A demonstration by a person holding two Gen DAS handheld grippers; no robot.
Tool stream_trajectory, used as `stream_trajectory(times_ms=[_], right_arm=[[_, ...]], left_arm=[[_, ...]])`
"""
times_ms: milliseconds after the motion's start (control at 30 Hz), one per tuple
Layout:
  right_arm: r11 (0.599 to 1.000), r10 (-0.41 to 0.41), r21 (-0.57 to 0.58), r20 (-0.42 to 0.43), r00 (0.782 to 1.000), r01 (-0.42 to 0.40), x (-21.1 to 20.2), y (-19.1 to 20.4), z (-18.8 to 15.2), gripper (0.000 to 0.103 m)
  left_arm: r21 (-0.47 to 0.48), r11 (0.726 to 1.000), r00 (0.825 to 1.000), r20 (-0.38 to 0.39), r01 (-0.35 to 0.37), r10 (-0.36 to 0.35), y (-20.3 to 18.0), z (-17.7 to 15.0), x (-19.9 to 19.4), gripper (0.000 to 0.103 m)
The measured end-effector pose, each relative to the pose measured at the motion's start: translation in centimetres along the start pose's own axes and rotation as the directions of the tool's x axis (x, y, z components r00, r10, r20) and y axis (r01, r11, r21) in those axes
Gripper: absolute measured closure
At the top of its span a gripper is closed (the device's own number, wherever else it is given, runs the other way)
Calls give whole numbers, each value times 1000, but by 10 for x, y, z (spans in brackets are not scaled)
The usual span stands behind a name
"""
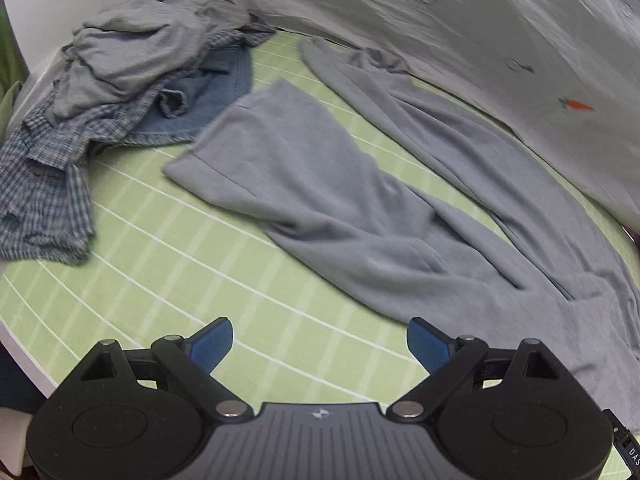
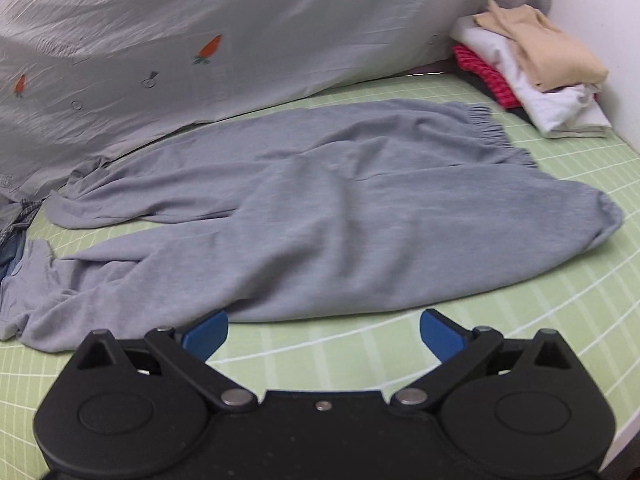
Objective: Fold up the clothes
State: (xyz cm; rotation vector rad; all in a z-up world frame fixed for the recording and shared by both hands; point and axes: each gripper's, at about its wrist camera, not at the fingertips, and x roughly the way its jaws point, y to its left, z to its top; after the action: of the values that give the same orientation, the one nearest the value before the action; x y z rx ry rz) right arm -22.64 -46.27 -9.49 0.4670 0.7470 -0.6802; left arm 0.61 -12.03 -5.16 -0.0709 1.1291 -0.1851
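Matt grey knit trousers [image 2: 340, 216]

Barely any readable text is showing. Left wrist view: a black strap tag [image 1: 632, 454] at the bottom right edge of the frame is showing white letters "DAS", cut off by the frame. A small white logo mark [image 1: 321, 414] is sitting on the gripper body, no letters. Right wrist view: nothing legible.
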Motion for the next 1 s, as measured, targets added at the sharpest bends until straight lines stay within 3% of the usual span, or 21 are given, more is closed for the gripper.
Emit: stream_trajectory(times_ms=[267,400,533,700,833,933,967,1000], right_arm=[[998,31,49,-35,999,-29,40,96,11,0],[1000,-16,17,-78,997,18,67,135,27,0],[996,-69,48,-119,990,76,93,150,40,2],[985,-139,70,-204,969,156,121,161,49,16],[979,-176,54,-242,954,194,129,165,49,33],[984,-153,51,-242,958,170,124,163,48,55],[987,-138,53,-241,961,155,121,162,48,67],[989,-122,55,-240,963,139,119,161,48,80]], left_arm=[[-65,998,1000,9,-25,25,84,69,29,9],[-90,996,1000,-15,-27,26,107,97,60,9],[-89,995,997,-66,-40,34,115,120,98,9],[6,998,994,-86,-63,63,104,131,125,11],[23,997,994,-82,-73,75,101,129,133,32],[28,996,994,-67,-88,90,99,124,131,40],[19,996,995,-57,-85,86,101,121,125,44],[10,997,996,-46,-82,82,104,118,119,55]])
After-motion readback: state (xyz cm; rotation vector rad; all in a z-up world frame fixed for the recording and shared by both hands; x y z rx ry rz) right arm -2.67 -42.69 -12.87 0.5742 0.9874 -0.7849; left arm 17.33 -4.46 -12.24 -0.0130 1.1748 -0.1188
